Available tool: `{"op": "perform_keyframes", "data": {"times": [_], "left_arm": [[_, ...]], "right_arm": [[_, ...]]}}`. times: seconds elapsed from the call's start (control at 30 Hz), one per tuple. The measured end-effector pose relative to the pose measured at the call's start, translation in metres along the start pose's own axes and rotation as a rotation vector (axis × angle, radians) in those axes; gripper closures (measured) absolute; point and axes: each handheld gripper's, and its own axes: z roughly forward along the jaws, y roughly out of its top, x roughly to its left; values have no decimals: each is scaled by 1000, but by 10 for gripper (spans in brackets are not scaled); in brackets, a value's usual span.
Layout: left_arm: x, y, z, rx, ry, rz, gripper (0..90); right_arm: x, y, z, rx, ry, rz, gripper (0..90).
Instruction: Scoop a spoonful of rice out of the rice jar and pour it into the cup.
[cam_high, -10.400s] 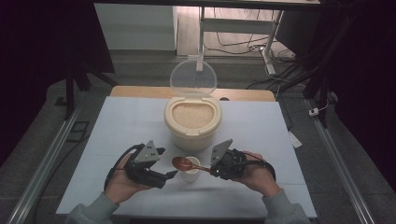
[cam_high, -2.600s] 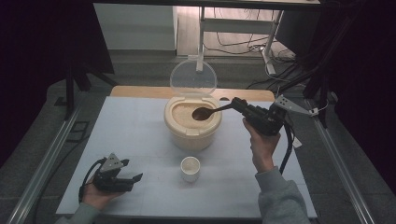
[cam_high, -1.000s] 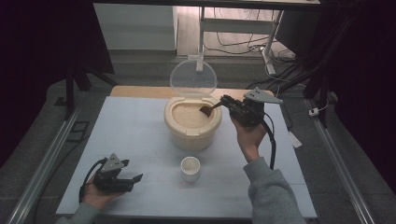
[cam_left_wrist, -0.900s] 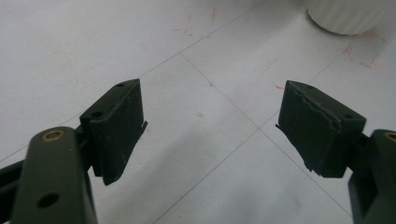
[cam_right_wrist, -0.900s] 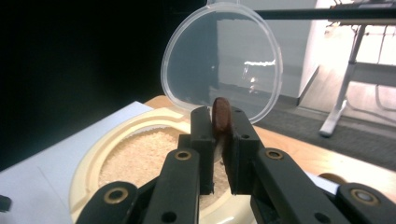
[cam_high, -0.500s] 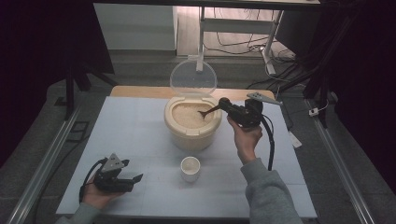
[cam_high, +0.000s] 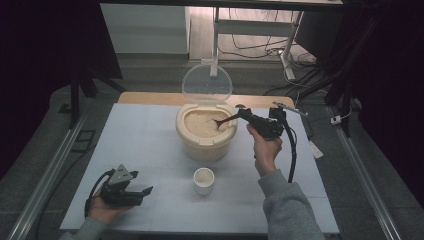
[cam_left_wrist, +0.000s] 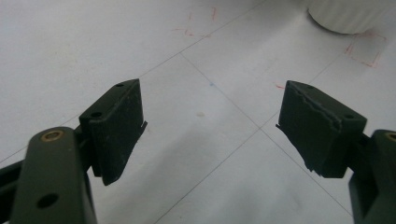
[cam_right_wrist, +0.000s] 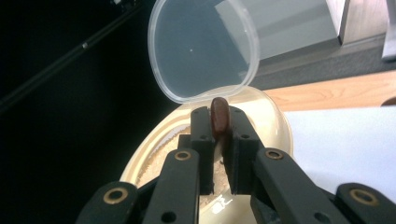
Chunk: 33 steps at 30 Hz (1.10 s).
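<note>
**Right gripper dips spoon into the rice**

Right gripper (cam_high: 248, 116) clamps the brown spoon (cam_high: 226, 120), its bowl down in the rice bin (cam_high: 206, 141), lid (cam_high: 206, 83) upright behind. White cup (cam_high: 204, 180) sits just in front of the bin. Left gripper (cam_high: 145, 192), well left of the bin, rests low.

Left gripper view: jaws wide apart, nothing between them.

Right gripper view: jaws pinch the spoon handle (cam_right_wrist: 219, 116) above the bin.

High view overlooks table (cam_high: 150, 150); gripper views close, low; right shares rice container (cam_high: 206, 131).
</note>
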Motion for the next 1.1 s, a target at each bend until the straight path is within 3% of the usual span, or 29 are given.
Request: {"op": "perform_keyframes", "data": {"times": [0.1, 0.3, 1.1], "left_arm": [[0, 0, 0, -1, 0, 0, 220], [0, 0, 0, 0, 0, 1, 220], [0, 0, 0, 3, 3, 5, 219]], "right_arm": [[-5, 0, -1, -10, 21, 54, 830], [-7, 1, -3, -17, 28, 73, 830], [-27, 1, -12, -60, 91, 272, 830]]}}
